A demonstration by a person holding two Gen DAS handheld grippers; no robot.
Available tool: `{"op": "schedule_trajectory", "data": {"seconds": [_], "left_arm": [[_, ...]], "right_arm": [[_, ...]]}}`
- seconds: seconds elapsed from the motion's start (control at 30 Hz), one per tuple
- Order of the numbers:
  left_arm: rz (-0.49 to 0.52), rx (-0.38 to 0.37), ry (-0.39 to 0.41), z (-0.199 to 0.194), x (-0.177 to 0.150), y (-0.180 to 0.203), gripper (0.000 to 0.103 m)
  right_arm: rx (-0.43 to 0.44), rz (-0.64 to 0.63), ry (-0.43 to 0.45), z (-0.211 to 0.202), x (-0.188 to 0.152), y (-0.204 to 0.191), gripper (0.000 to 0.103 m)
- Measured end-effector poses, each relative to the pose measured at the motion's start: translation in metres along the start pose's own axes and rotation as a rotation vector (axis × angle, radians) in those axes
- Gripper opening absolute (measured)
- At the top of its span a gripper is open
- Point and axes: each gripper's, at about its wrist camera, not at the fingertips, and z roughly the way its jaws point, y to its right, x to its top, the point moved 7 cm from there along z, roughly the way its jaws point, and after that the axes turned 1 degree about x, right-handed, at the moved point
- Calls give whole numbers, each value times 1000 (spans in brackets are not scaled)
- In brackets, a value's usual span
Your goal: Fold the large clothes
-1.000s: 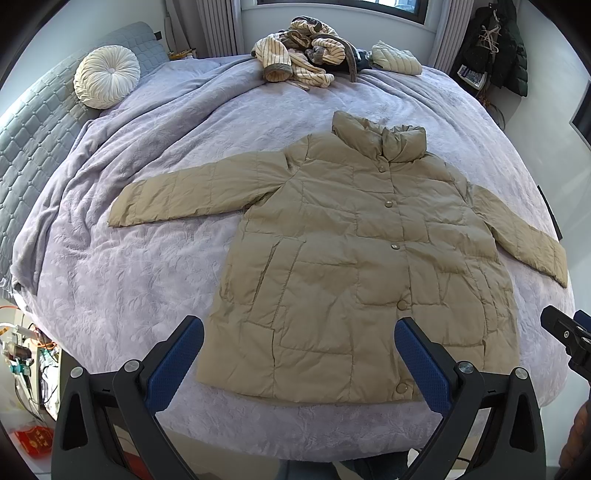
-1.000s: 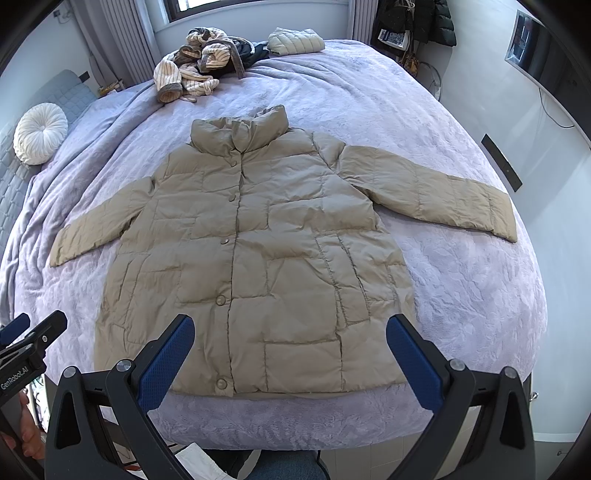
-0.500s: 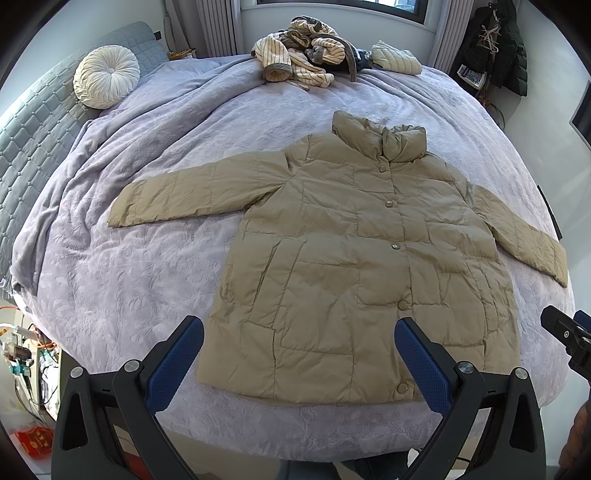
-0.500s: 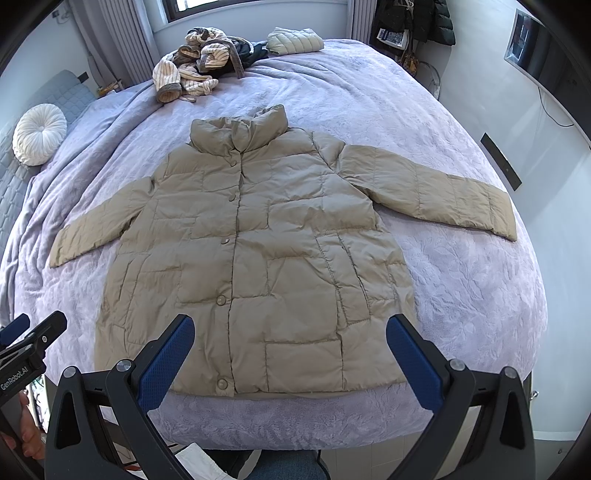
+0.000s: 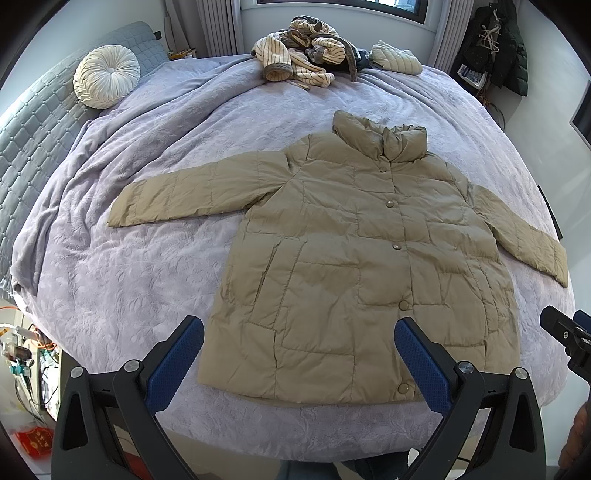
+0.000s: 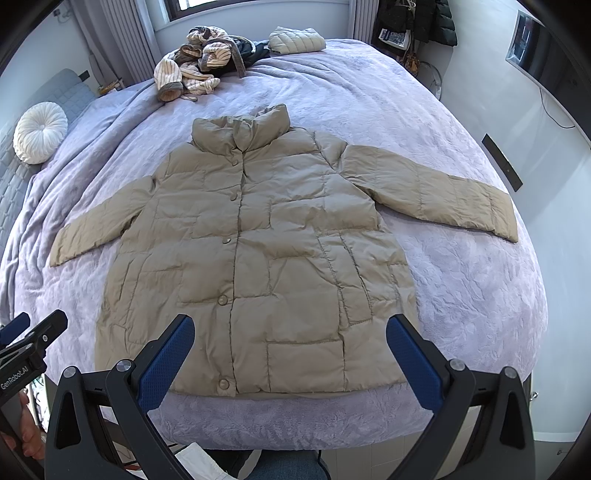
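**Puffer coat, laid flat on bed; both grippers unloaded**

While both grippers hover near the foot of the bed, the items stand as follows.

Item 1: khaki quilted puffer coat (image 5: 369,258) (image 6: 258,266), spread front-up on the lilac bedspread (image 5: 129,277) (image 6: 461,295), buttoned, collar standing toward the far side, hem near the bed's near edge. Both sleeves lie outstretched, angled outward and slightly downward from the shoulders.

Item 2: left gripper (image 5: 299,354), blue-padded fingers (image 5: 173,362) spread wide apart, holding nothing, poised over the coat's hem and not touching it.

Item 3: right gripper (image 6: 290,350), blue-padded fingers (image 6: 413,362) likewise wide apart and empty, above the hem. Its tip also shows at the right edge of the left wrist view.

Item 4: heap of striped cream garments (image 5: 299,59) (image 6: 195,66) at the far side of the bed, well apart from the coat.

Item 5: folded pale quilted garment (image 5: 397,61) (image 6: 295,40), just beside that heap.

Item 6: round white pleated cushion (image 5: 106,75) (image 6: 40,133), against the grey quilted headboard (image 5: 33,129).

Item 7: dark jackets (image 5: 506,40) (image 6: 424,18) hanging in the far corner.
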Motion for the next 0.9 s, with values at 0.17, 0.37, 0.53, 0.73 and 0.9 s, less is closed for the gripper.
{"op": "schedule_trajectory", "data": {"seconds": [0.17,0.37,0.53,0.73,0.9], "left_arm": [[0,-1,0,0,0,-1,103],[-2,-2,-8,-1,-1,-7,103],[-5,-1,-10,1,-1,-9,103],[-30,1,-12,3,2,-5,103],[-65,9,-16,3,1,-8,103]], "right_arm": [[0,0,0,0,0,-1,103],[-1,-1,-4,2,1,0,103],[0,0,-3,2,2,0,103],[7,1,1,0,3,-1,103],[13,-3,-2,-2,1,1,103]]}}
